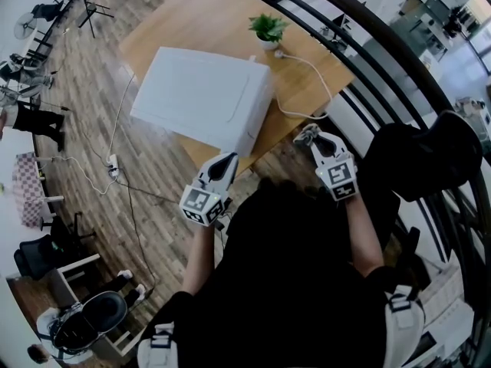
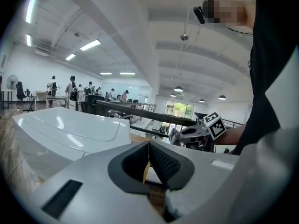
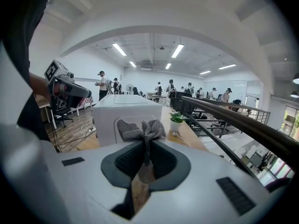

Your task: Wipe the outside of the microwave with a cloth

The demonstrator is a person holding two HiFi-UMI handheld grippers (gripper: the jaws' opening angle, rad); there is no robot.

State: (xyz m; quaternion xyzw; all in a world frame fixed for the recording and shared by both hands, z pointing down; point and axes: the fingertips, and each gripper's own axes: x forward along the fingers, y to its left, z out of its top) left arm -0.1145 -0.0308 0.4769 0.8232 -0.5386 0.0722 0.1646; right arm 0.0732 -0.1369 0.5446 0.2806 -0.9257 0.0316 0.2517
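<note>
Right gripper point(image 3: 145, 147): jaws clamped on a bunched grey cloth point(image 3: 140, 129). Left gripper point(image 2: 148, 149): jaws together, empty. Ahead and slightly left of the cloth, not yet touched, stands the white microwave point(image 3: 125, 112). Recommended: press the cloth flat against its nearest wall, then wipe in overlapping strokes.

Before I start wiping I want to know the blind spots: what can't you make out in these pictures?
Microwave far side and underside: head view, hidden by its own body.
Any dirt on it: too small to tell in any view.
Part of its near face: right gripper view, behind the cloth.
Full size of the cloth: bunched in the shut fingers of the right gripper.
</note>
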